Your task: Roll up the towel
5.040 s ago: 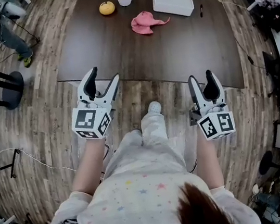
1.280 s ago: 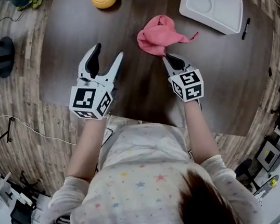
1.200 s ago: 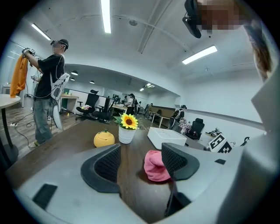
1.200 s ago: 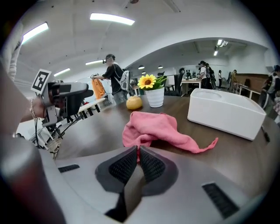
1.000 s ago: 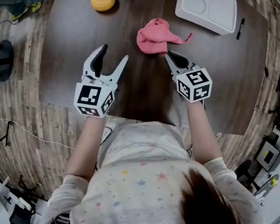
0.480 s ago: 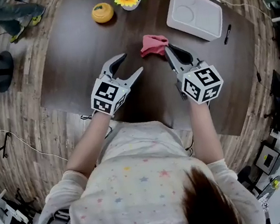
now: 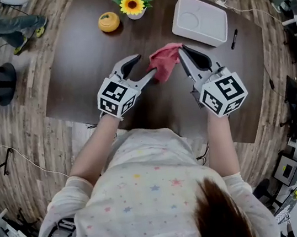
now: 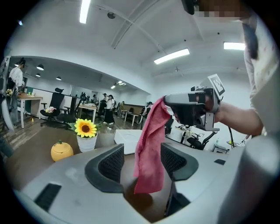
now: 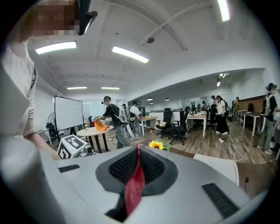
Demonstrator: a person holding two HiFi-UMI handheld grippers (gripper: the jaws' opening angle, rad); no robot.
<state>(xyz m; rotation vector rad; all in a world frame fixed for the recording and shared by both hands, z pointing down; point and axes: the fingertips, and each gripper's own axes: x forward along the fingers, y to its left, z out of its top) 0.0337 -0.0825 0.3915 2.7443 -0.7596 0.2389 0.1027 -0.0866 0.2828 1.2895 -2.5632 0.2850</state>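
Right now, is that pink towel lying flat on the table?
No, the towel hangs in the air from the right gripper, whose jaws are shut on it, and dangles between the open jaws of the left gripper.

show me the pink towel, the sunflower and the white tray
pink towel (image 7: 165, 61), head view, middle of the cloth
sunflower (image 7: 131, 4), head view, the yellow bloom
white tray (image 7: 209, 23), head view, bare flat part

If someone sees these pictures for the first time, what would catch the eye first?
The pink towel hangs above the dark table, pinched in the shut right claw. Its loose end dangles between the open jaws of the left claw. At the table's far side stand a sunflower and a white tray.
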